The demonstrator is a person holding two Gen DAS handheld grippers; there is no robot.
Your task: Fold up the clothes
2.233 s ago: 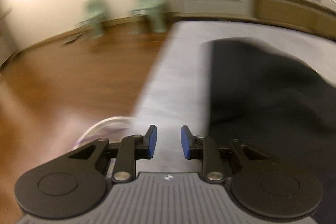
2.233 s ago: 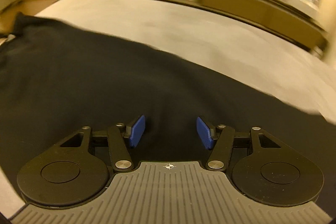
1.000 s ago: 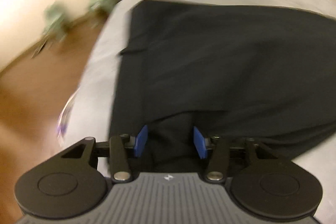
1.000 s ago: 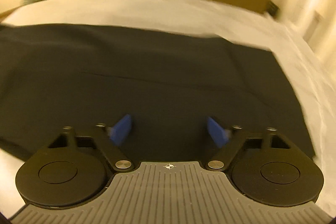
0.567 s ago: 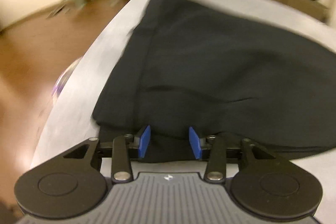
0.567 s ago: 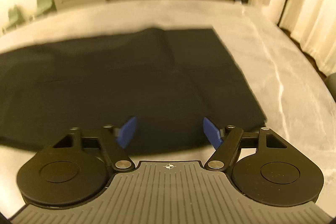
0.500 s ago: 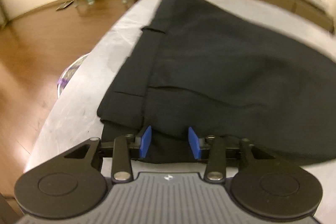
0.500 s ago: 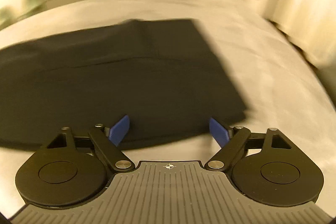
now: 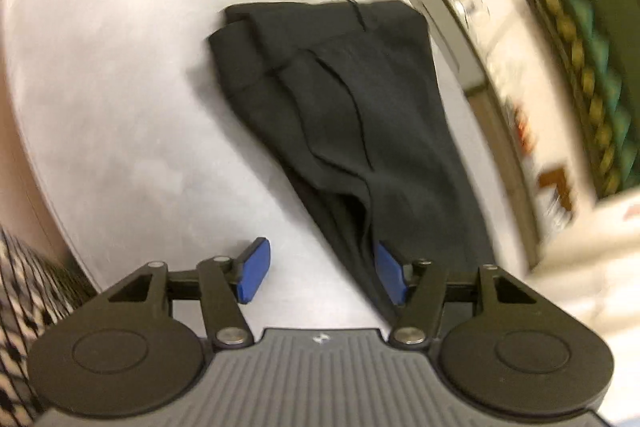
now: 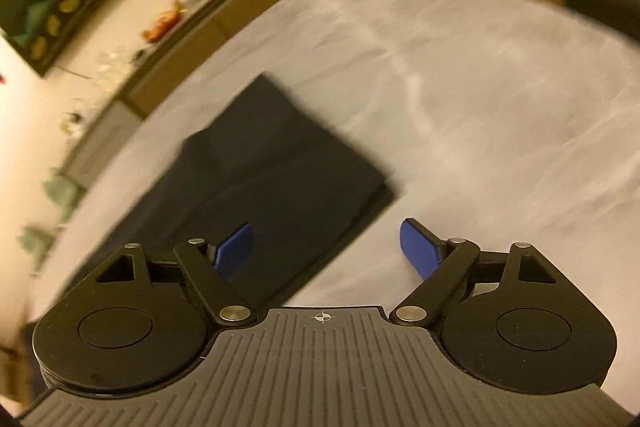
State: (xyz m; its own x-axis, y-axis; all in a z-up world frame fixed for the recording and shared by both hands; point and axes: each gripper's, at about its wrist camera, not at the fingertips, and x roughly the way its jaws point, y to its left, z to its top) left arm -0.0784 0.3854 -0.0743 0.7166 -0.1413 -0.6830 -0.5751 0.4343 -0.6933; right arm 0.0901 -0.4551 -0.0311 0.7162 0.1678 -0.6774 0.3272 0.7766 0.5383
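My left gripper [image 9: 322,273] and right gripper [image 10: 328,247] gape empty over the folded black garment [image 9: 360,99] near the bed's [image 9: 120,87] edge.

- My right gripper [image 10: 327,247] hangs with its blue pads spread wide and nothing between them.
- The folded black garment [image 10: 276,171] lies flat on the grey table [image 10: 480,99]; its near corner reaches under my left pad [image 10: 234,250].
- My right pad [image 10: 418,247] sits over bare tabletop, clear of the cloth.
- A long sideboard [image 10: 208,27] with blurred clutter runs along the far wall.
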